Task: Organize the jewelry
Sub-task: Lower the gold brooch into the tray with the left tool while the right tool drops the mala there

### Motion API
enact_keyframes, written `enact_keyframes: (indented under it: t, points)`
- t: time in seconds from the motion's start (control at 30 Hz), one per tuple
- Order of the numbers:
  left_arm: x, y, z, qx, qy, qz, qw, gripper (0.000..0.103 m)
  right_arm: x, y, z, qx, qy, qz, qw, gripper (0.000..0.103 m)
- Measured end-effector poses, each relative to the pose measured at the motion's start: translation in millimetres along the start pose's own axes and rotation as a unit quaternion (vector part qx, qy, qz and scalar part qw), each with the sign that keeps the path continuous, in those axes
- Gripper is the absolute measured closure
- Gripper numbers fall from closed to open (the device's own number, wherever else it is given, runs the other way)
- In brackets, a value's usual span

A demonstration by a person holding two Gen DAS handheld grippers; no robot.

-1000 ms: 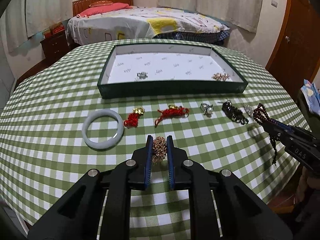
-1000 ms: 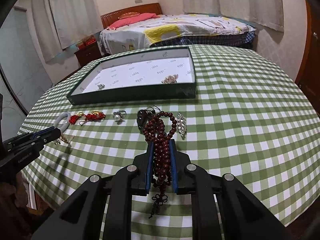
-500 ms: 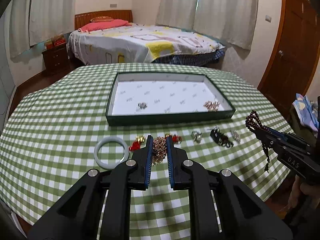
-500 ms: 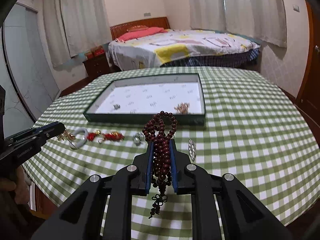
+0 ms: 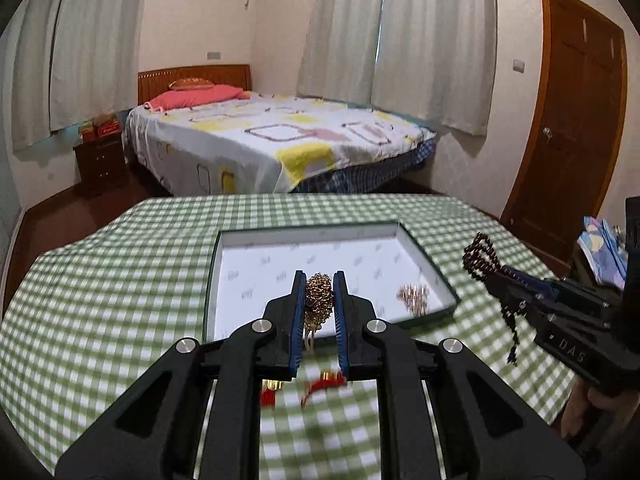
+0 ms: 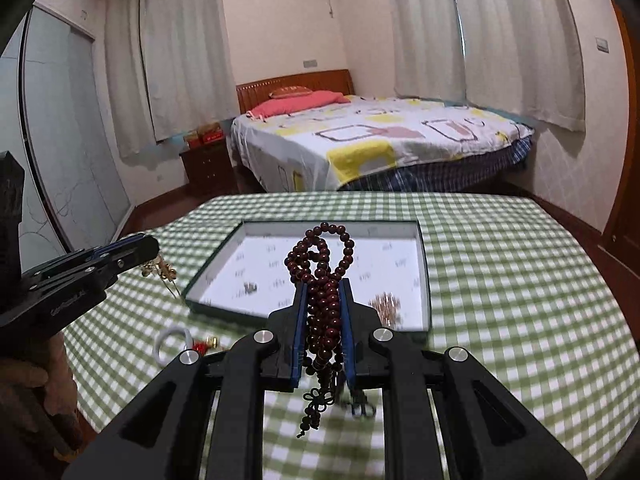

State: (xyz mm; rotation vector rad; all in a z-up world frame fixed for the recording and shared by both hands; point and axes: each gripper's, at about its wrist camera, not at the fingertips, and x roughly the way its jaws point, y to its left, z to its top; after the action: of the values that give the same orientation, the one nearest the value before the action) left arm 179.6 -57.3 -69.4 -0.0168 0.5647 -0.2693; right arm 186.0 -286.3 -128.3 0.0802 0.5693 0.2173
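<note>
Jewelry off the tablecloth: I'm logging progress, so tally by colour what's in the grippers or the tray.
Gold: 1, chain bundle, left gripper
Dark red: 1, bead string, right gripper
Silver: 1, small piece, tray
Rose-gold: 1, cluster, tray
Total: 4

Red tassels [image 5: 324, 384] blurred, half behind tongs, tray pcs [image 6: 385, 305] smeared
</note>
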Motion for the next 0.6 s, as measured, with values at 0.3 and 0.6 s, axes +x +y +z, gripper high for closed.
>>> enact_keyframes:
  t: [0.3, 0.6]
  points:
    - [50.9, -9.2, 26.1, 0.009, -0.013, -0.012, 0.9998, 0.089, 44.7, -5.3, 27.6, 0.013, -0.007, 0.004, 1.0, 0.087]
    - [127.0, -4.7, -1.6, 0.004, 0.055, -0.005, 0.9984, 0.089, 100.1, -9.8, 9.0, 0.019, 0.046, 0.002, 0.999, 0.087]
